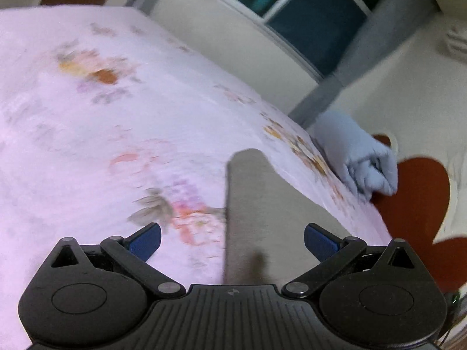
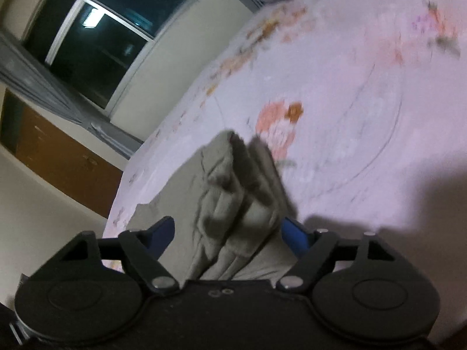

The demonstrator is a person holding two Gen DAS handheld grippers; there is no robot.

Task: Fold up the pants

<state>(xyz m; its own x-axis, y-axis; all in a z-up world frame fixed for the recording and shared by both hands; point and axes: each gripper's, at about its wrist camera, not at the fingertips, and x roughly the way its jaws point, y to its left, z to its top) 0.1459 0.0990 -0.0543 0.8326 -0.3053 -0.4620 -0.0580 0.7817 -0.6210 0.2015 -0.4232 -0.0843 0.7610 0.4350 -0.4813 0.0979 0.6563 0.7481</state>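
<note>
Lying on the flowered bed sheet (image 1: 122,122), the grey-beige pants (image 2: 233,204) sit bunched in thick folds between the blue fingers (image 2: 294,236) of your right hand-held gripper (image 2: 227,233), whose jaws stand apart around the cloth without pinching it. Your left hand-held gripper (image 1: 232,240) hangs wide open above the sheet, one flat pant leg stretching ahead from it. Beyond that leg, a folded pale-blue garment (image 1: 359,157) rests at the bed's edge.

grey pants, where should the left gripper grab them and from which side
Probably the flat grey pants panel lying straight ahead of the open left gripper, at its long left edge, coming in low from that side over the bedsheet. The right gripper already has the bunched, layered end between its fingers.
</note>
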